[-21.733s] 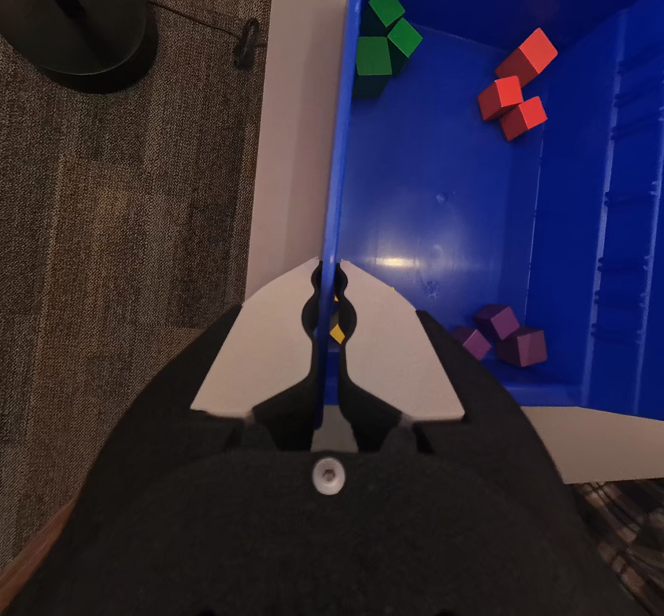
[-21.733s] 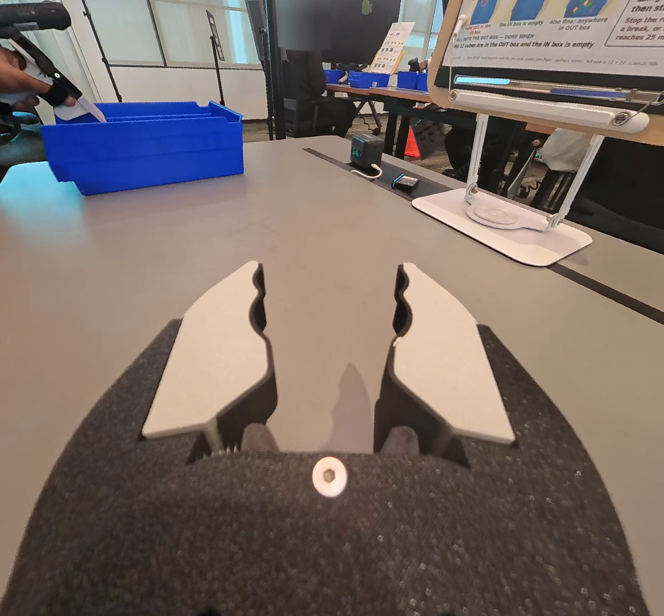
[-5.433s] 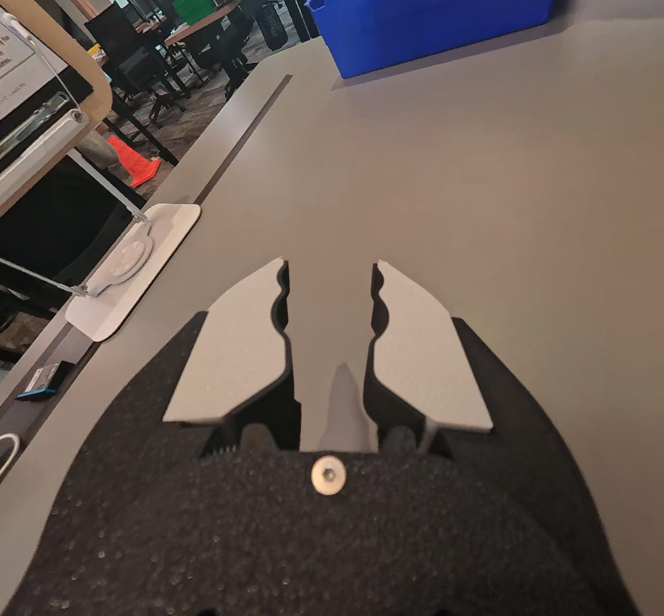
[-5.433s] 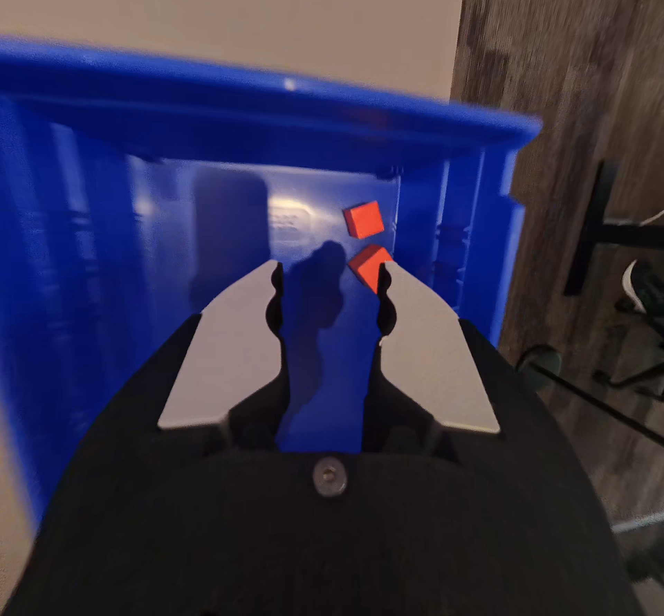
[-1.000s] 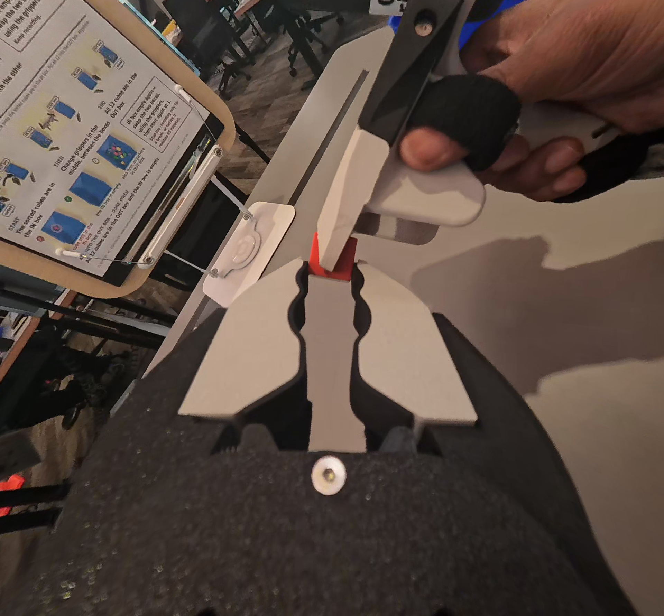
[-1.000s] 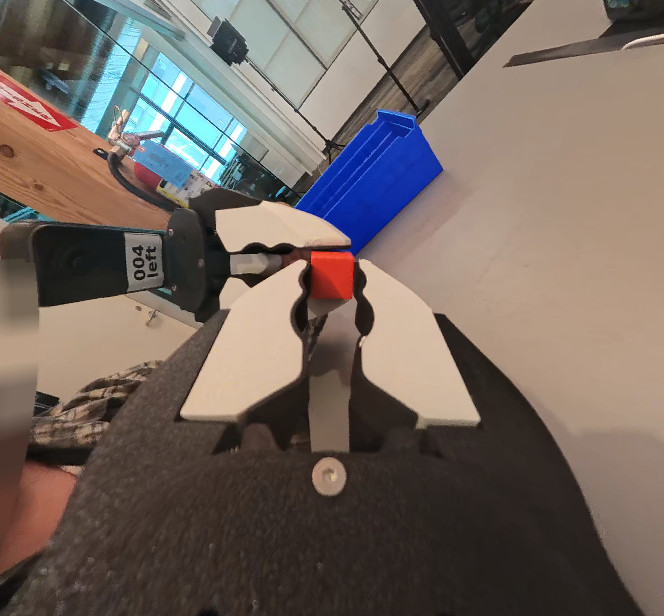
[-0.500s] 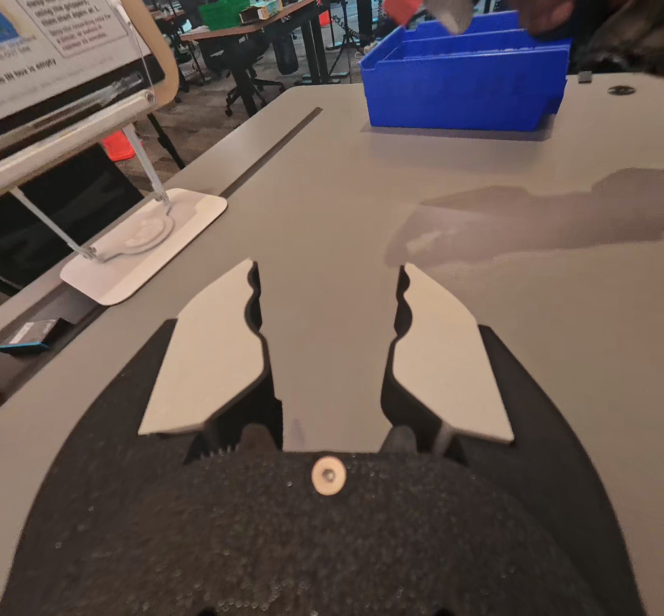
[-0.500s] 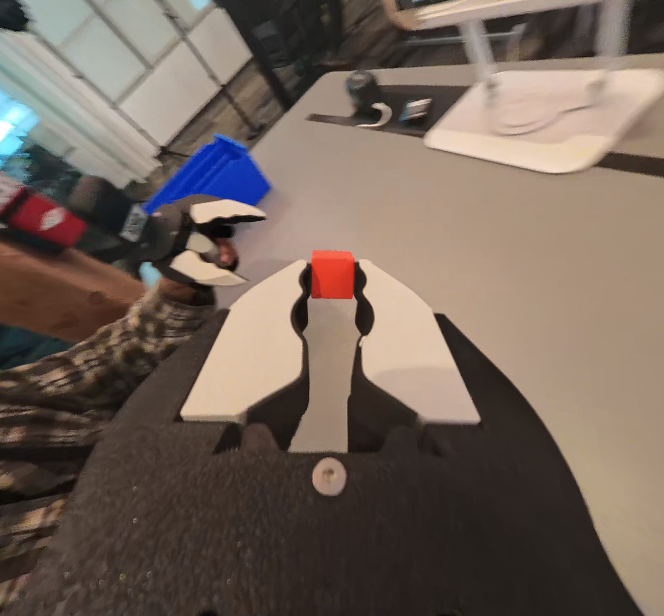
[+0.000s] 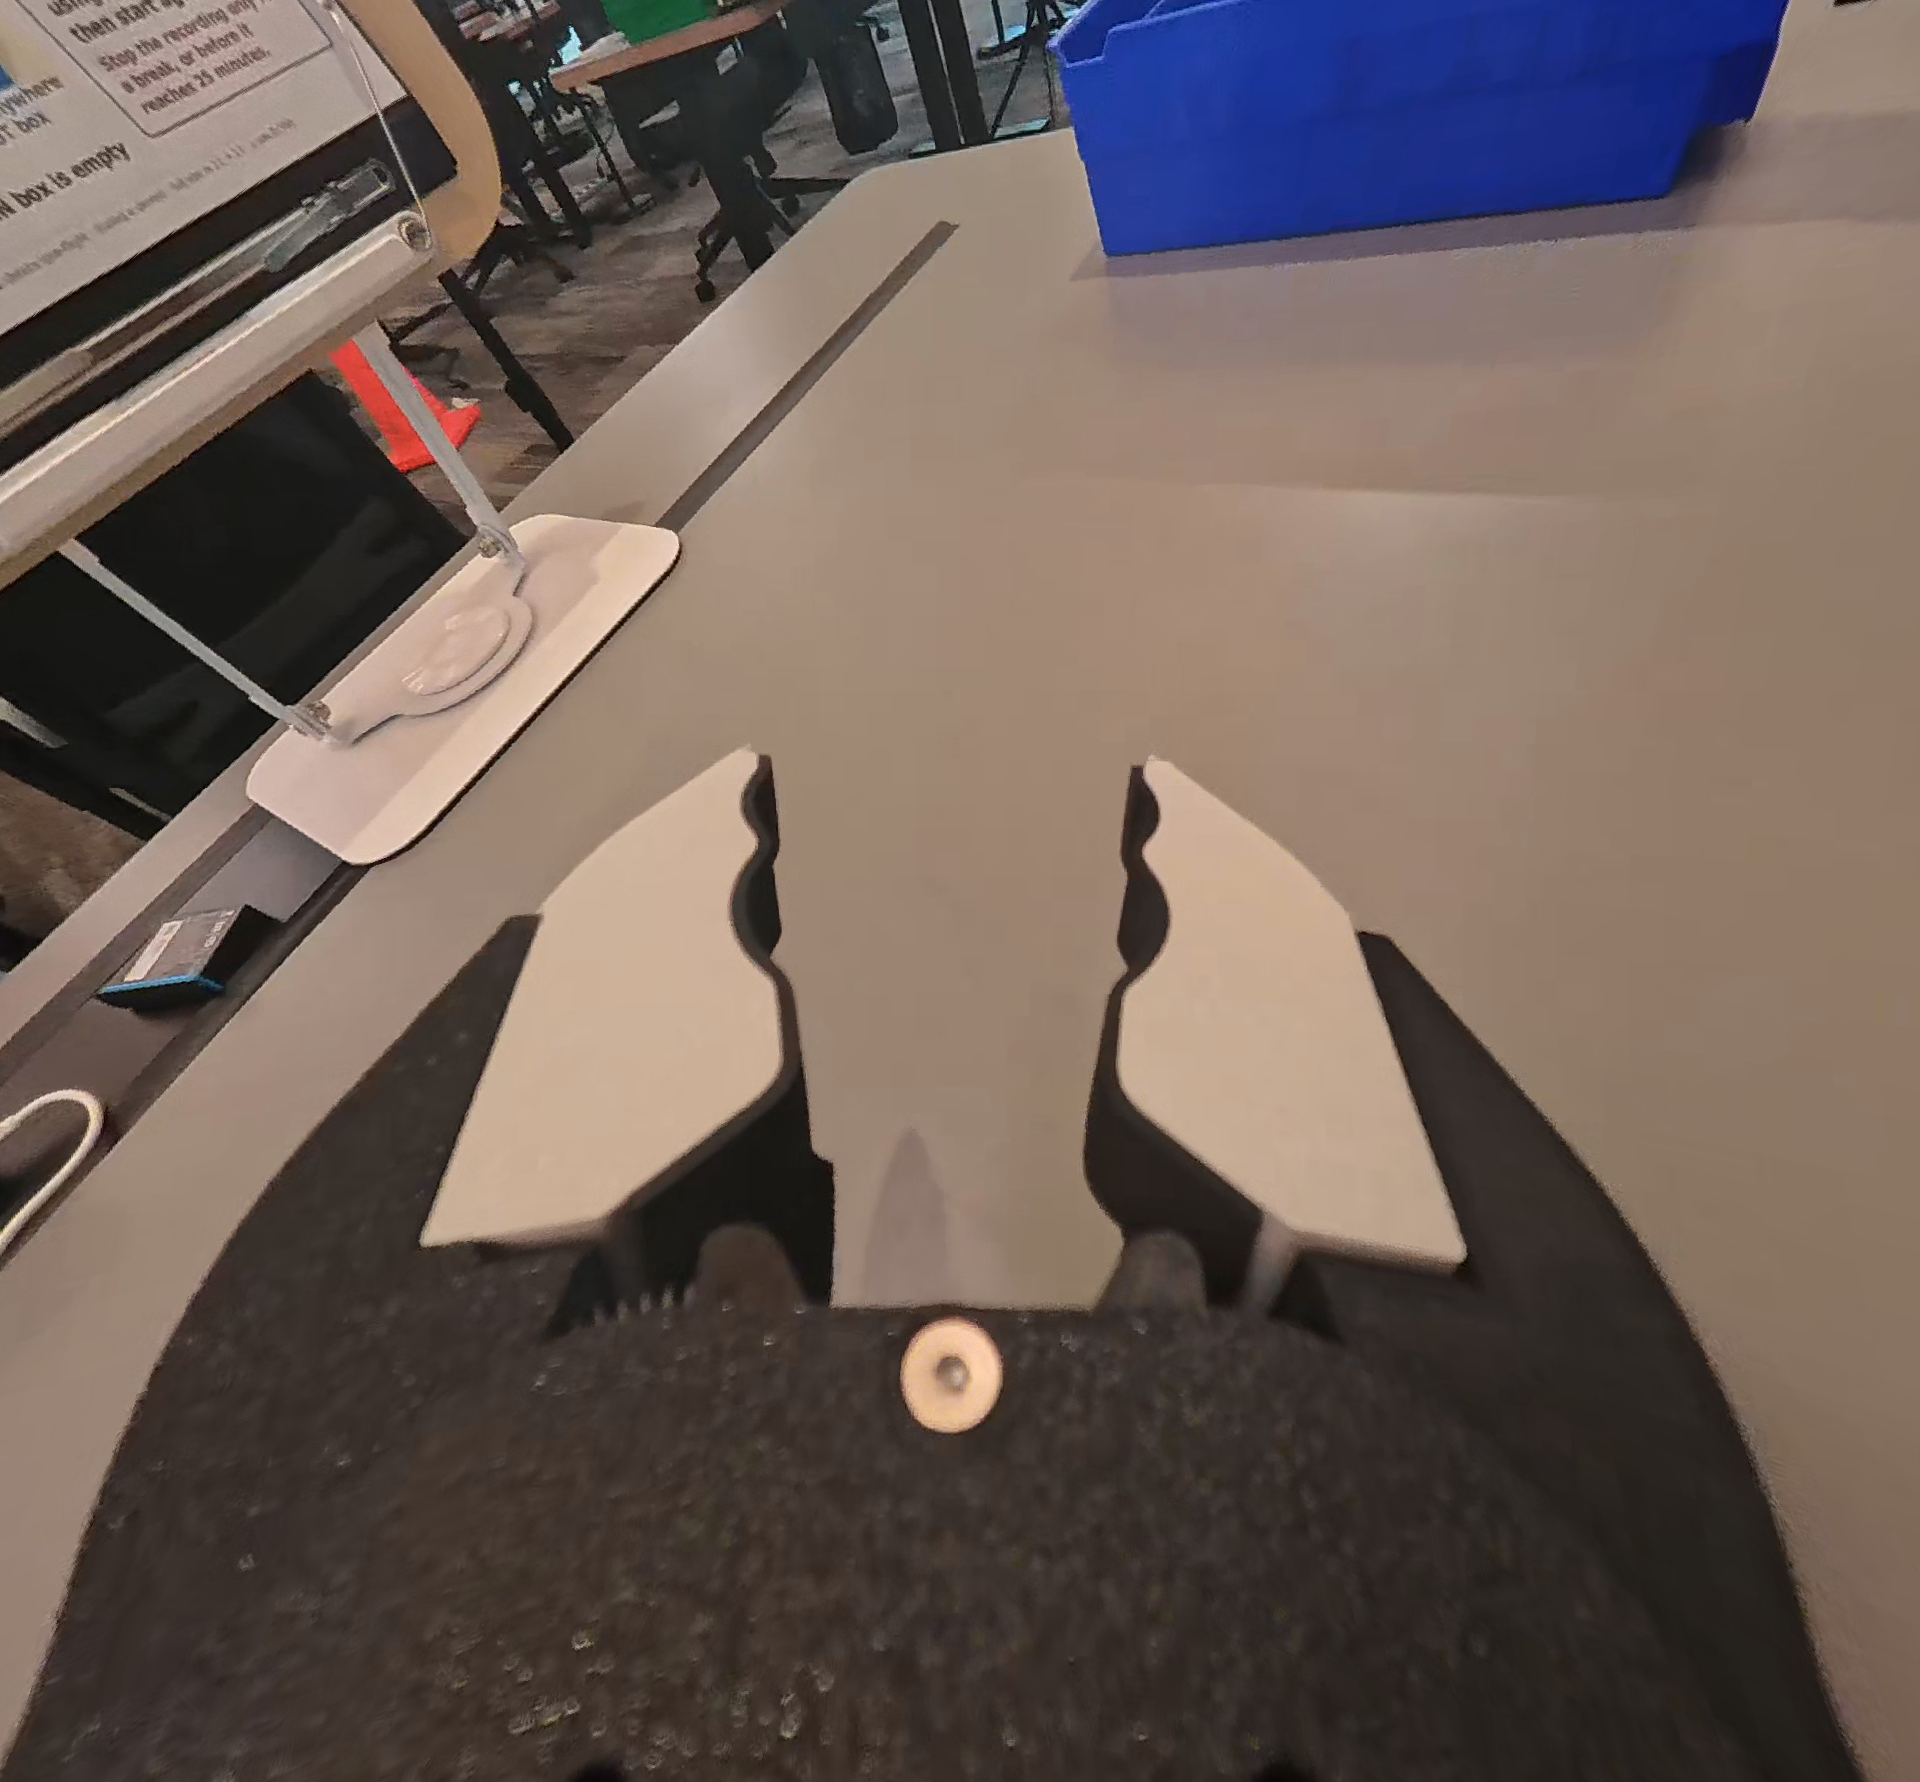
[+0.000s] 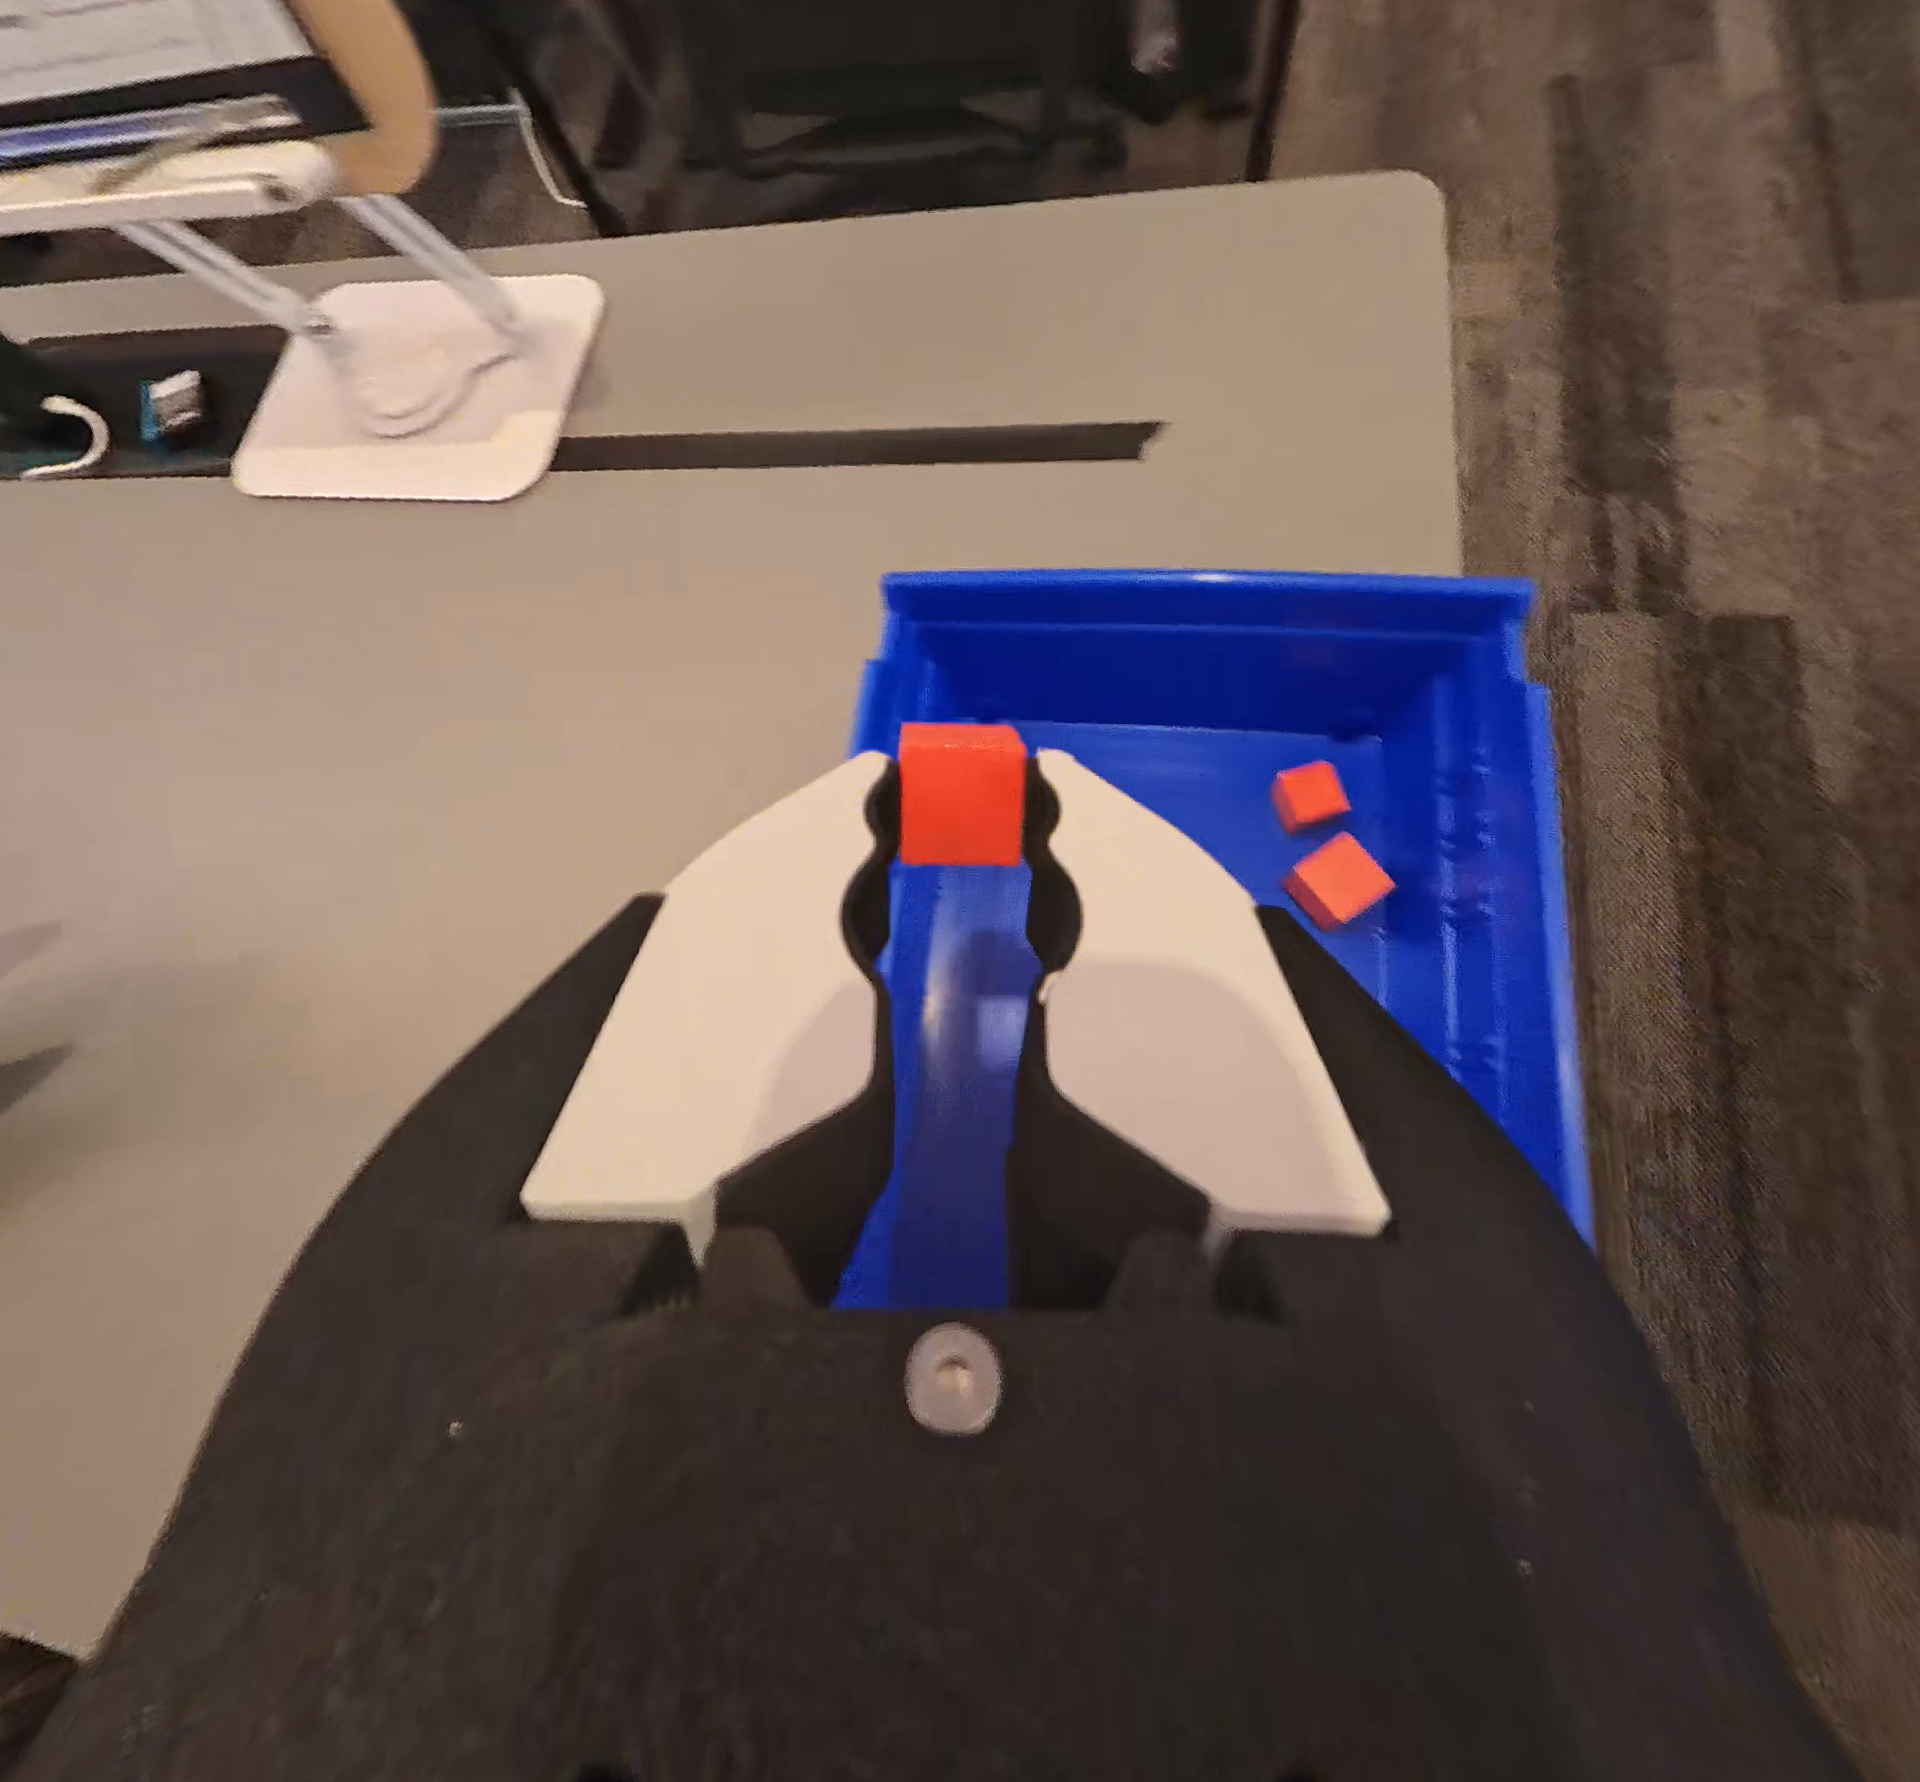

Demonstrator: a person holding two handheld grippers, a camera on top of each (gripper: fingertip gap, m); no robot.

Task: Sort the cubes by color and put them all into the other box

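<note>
My right gripper [image 10: 961, 792] is shut on a red cube [image 10: 959, 794] and holds it above the left wall of a blue box [image 10: 1205, 657] at the table's right end. Two more red cubes [image 10: 1311, 794] [image 10: 1340, 878] lie on that box's floor near its far right corner. My left gripper [image 9: 951, 776] is open and empty, low over the bare grey table [image 9: 1247, 537]. In the left wrist view a blue box [image 9: 1423, 59] stands far ahead at the upper right; its inside is hidden.
An instruction board on a white stand [image 9: 457, 683] stands at the table's far side, also in the right wrist view [image 10: 416, 382]. A dark cable slot [image 10: 852, 446] runs along the table. A small blue device [image 9: 171, 963] and a white cable lie there. Floor lies past the table's right edge.
My right gripper, still holding the red cube, has swung from mid-table to above the blue box with two red cubes. My left gripper stays open and has shifted slightly toward the board.
</note>
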